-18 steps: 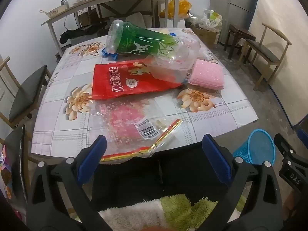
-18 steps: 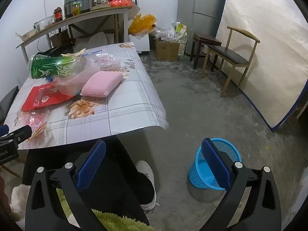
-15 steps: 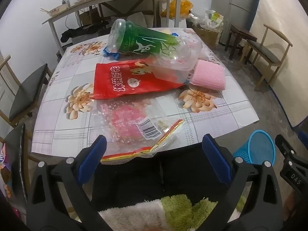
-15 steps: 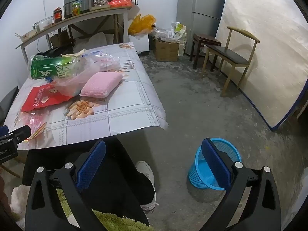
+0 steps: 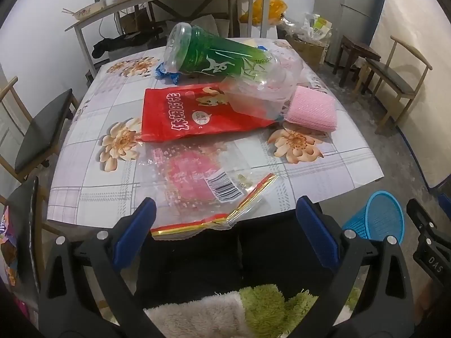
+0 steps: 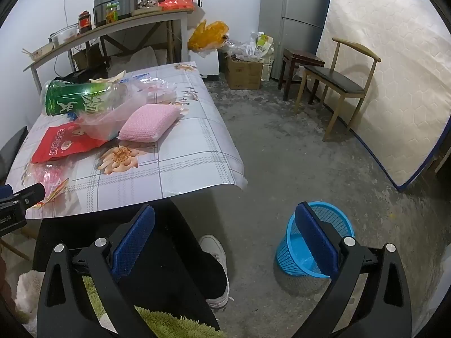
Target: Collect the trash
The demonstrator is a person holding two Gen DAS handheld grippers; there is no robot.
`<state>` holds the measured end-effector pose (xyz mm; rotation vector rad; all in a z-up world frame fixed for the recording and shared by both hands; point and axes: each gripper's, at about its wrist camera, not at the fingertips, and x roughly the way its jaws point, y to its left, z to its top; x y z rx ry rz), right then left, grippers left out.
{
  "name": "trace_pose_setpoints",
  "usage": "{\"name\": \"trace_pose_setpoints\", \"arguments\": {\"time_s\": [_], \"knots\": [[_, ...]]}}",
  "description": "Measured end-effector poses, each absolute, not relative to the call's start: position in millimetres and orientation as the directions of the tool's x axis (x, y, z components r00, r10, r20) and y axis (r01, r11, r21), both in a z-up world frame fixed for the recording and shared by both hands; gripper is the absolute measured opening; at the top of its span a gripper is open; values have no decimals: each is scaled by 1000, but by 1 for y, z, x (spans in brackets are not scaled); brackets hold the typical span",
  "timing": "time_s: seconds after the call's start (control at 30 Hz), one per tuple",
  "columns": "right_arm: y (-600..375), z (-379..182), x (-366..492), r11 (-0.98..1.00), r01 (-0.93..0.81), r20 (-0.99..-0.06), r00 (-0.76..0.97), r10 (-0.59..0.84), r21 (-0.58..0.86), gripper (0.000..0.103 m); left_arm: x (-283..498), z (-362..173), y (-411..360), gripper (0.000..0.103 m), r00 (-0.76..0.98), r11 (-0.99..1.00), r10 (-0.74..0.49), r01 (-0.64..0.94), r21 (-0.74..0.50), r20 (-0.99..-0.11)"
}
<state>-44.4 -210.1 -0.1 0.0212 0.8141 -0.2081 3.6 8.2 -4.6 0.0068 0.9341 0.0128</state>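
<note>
1. Trash is all sitting on the desk [image 5: 84, 197] in the left wrist view. Compared with half a second back the whole scene looks basically the same, maybe a hair closer, so nothing's been picked up and I'd say the collecting hasn't really started. The left tool [image 5: 224, 226] hangs with its blue pads wide apart and nothing between them, just short of the near desk edge.

2. Same view, the stuff itself: a crinkly clear wrapper [image 5: 208, 183] with a barcode sticker and a gold strip overhangs the near edge, closest to the pads. Farther back lies a flat red snack bag [image 5: 180, 112], then a green bottle [image 5: 222, 59] on its side inside a clear plastic bag [image 5: 262, 93]. A pink sponge [image 5: 311, 109] is to the right.

3. Right wrist view: no real change here either. The right tool [image 6: 225, 240] is also spread apart and empty, held low over the floor. The blue basket [image 6: 315, 242] stands on the floor right of the desk, looks empty.
</note>
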Motion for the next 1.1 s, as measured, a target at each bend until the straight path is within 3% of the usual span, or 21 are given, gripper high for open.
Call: {"name": "trace_pose_setpoints", "arguments": {"time_s": [1.1], "knots": [[-204, -1, -44, 980, 191, -725, 666, -175, -62, 97, 4, -8, 12, 96, 588, 1000, 18, -16, 11, -809]]}}
